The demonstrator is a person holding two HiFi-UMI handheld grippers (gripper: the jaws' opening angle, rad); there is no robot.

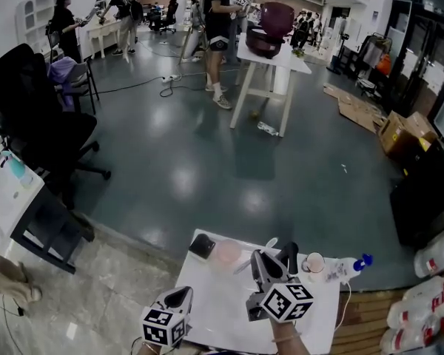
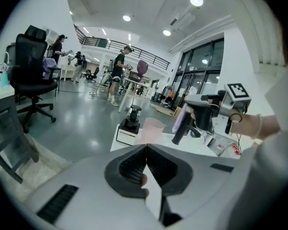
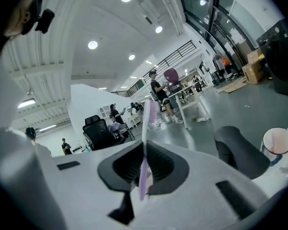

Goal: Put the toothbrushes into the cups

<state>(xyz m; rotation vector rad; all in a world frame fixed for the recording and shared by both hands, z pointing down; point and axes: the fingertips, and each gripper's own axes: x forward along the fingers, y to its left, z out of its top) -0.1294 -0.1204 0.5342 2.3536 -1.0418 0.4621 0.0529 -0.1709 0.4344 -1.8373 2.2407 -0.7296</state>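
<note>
- In the right gripper view, the right gripper (image 3: 146, 145) is rolled to one side, so the room leans across the picture. Its jaws are pressed onto a lilac toothbrush (image 3: 143, 178). The bristle head stands above the jaws and the handle end hangs below them.
- Low at the right of that view we see a white-rimmed cup (image 3: 277, 142), apart from the brush.
- In the left gripper view, the left gripper (image 2: 146, 148) has its jaws closed together with nothing between them, and it points slightly down over the table.
- Beyond its jaws a pink cup (image 2: 152, 127) stands upright, with a black device (image 2: 129, 123) on a white base just to its left.
- To the right a hand (image 2: 253, 126) holds the right gripper up off the table. The toothbrush slants in its jaws, near the pink cup but not in it.
- In the head view, both grippers are above a small white table (image 1: 207, 309), the left one near its left edge and the right one nearer the middle.
- The black device sits at the table's far left corner and the pink cup is beside it on the far edge. The white-rimmed cup is further right on that edge, and a bottle (image 1: 348, 268) with a blue cap lies at the far right corner.
- Around the table is a glossy grey floor (image 1: 207, 161). A black office chair (image 1: 37, 132) stands at the left, cardboard boxes (image 1: 399, 132) lie at the right, and people stand by a far white table (image 1: 274, 65).
</note>
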